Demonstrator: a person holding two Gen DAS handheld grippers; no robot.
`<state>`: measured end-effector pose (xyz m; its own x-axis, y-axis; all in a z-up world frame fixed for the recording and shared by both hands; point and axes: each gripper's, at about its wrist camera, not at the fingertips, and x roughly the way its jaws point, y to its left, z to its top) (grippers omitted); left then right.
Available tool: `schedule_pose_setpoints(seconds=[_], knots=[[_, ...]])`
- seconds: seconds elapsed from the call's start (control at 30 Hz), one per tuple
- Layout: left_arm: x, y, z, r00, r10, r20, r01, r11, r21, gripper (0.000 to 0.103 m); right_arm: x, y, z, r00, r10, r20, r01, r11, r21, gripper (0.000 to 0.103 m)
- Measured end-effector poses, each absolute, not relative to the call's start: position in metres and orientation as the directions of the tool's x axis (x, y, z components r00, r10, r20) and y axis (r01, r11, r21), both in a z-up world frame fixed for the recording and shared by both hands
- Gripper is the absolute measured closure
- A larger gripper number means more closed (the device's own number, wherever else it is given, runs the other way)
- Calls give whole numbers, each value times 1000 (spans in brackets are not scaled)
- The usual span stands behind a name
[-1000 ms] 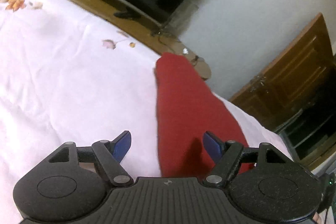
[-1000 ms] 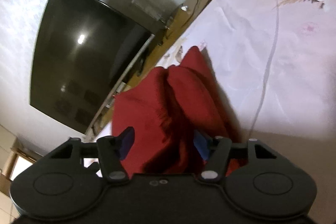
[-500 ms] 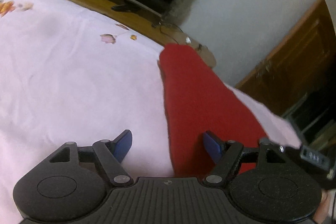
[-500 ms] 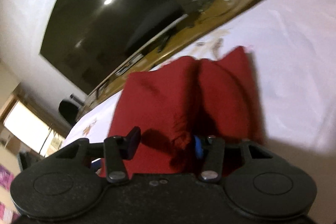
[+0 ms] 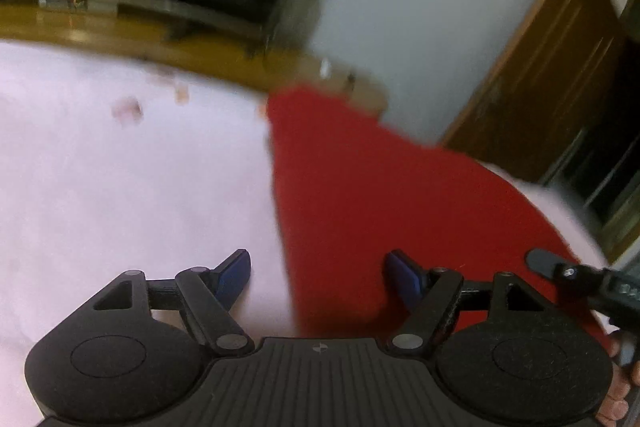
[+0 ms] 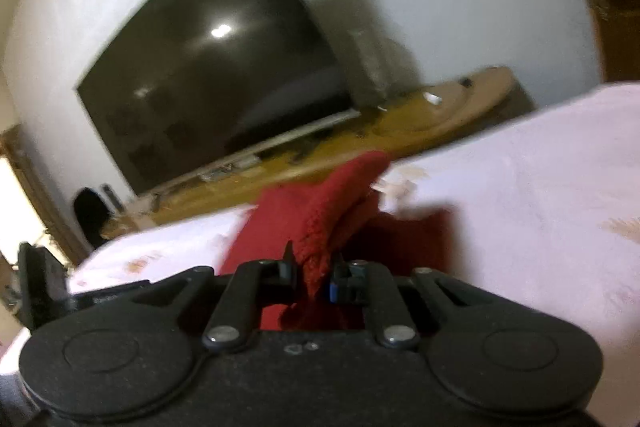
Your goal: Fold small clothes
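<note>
the right gripper (image 6: 316, 277) is closing on the red cloth (image 6: 320, 223) at lower centre, so lift evenly; the left gripper (image 5: 316, 275) gapes wide, holding nothing.

Red knitted cloth (image 6: 340, 211), bunched and lifted at its near edge, far part flat near the bed's (image 6: 520, 195) foot.
</note>
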<state>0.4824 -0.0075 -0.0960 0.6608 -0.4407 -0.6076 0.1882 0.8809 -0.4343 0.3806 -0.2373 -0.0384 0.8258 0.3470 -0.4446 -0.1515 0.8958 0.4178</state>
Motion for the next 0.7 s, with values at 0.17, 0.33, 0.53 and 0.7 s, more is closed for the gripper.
schedule_pose_setpoints(seconds=[0.17,0.33,0.53,0.7], knots=[[486,-10,-101,650,-442,-619,187,882,-433,22,392,-274,-97,766,378,-519,-24,825,565,87],[488,2,-89,693,-442,-570,189,874,-448,22,387,-285,-81,831,342,-439,-38,822,569,69],[518,10,-98,679,-457,-575,166,858,-485,22,448,-298,-92,794,415,-444,-42,766,641,68],[535,6,-105,660,-461,-593,156,856,-492,22,462,-293,-95,812,389,-436,-54,793,607,93]])
